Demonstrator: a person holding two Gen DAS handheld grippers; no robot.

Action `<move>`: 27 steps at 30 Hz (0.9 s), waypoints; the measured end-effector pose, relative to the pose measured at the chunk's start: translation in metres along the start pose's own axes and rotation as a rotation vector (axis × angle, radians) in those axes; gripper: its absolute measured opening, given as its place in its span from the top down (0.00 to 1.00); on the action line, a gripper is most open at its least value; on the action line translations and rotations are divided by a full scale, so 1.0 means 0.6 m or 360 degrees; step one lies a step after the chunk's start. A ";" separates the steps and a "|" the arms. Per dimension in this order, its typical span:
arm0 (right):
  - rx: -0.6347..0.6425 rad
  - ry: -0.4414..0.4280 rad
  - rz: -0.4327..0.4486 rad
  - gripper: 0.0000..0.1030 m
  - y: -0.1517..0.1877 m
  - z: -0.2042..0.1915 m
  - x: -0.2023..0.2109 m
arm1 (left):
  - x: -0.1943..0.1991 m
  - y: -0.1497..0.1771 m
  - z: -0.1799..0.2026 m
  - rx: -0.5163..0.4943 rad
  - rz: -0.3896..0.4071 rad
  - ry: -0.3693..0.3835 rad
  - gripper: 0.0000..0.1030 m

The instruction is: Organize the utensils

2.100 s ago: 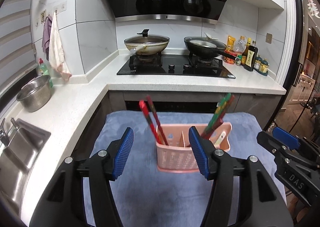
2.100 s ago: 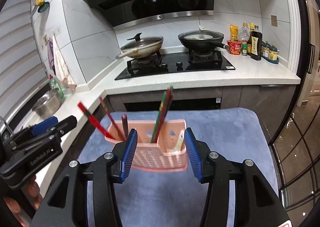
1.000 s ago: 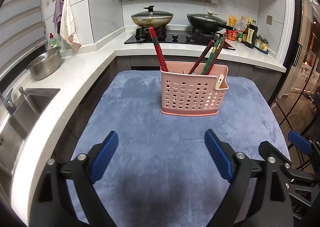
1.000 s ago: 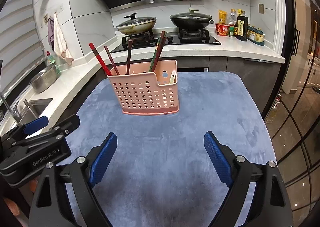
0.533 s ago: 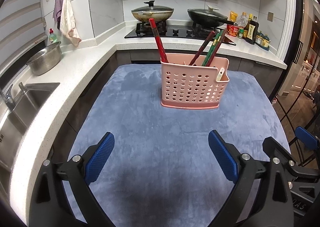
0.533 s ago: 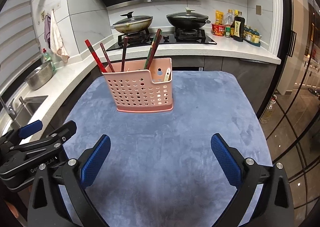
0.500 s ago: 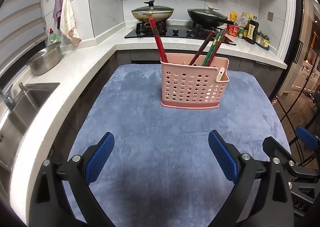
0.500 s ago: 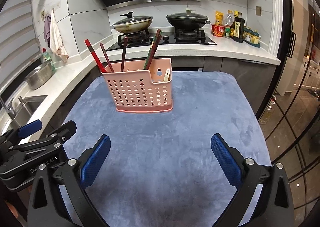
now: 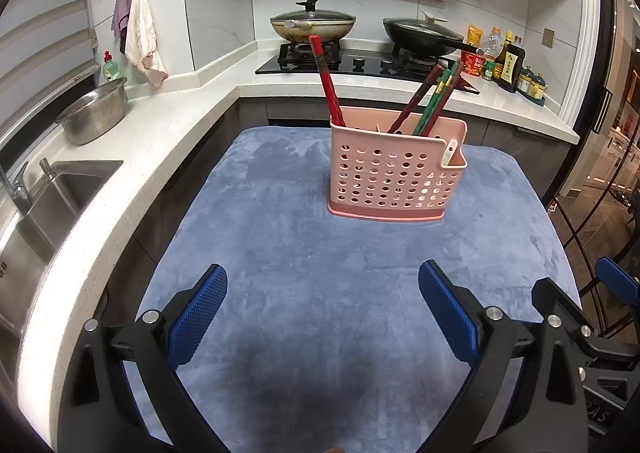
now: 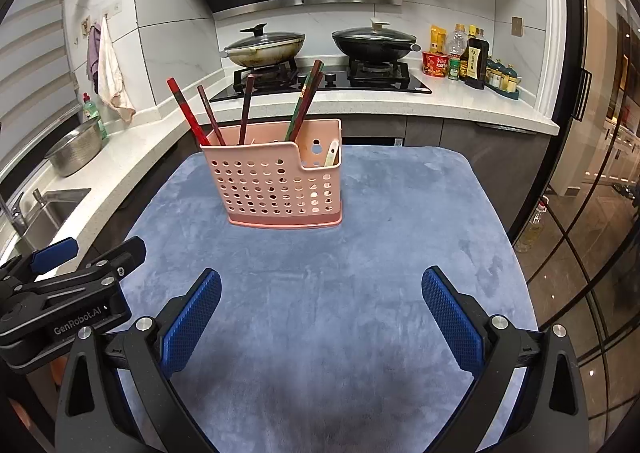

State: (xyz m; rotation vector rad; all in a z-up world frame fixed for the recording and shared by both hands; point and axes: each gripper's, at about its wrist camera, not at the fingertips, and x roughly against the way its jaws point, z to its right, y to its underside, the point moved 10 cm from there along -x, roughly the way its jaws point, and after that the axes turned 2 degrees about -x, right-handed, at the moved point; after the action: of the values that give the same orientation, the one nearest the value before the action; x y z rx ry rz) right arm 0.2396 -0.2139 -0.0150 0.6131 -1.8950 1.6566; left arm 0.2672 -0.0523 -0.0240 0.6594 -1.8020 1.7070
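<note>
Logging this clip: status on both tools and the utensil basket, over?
Left tool open, empty. Right tool open, empty. Pink utensil basket upright on the blue mat, chopsticks standing inside. Nothing between tools and basket.

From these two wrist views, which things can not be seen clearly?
- Lower ends of the chopsticks: both views, hidden inside the pink basket.
- White utensil: only its tip shows above the rim.
- Bottle labels: too small to read.
</note>
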 end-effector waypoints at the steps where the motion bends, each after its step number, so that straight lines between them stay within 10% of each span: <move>1: -0.0002 -0.0002 -0.0001 0.06 0.000 0.000 0.000 | 0.000 -0.001 -0.001 0.0002 -0.0001 0.0000 0.11; 27: -0.0011 -0.0003 -0.0024 0.06 0.001 0.005 -0.011 | -0.015 0.008 -0.035 -0.0021 0.0003 -0.0085 0.11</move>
State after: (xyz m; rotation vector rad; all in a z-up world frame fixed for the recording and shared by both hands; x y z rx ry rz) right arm 0.2438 -0.2167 -0.0199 0.6251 -1.8923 1.6401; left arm 0.2717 -0.0313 -0.0328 0.7042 -1.8494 1.6917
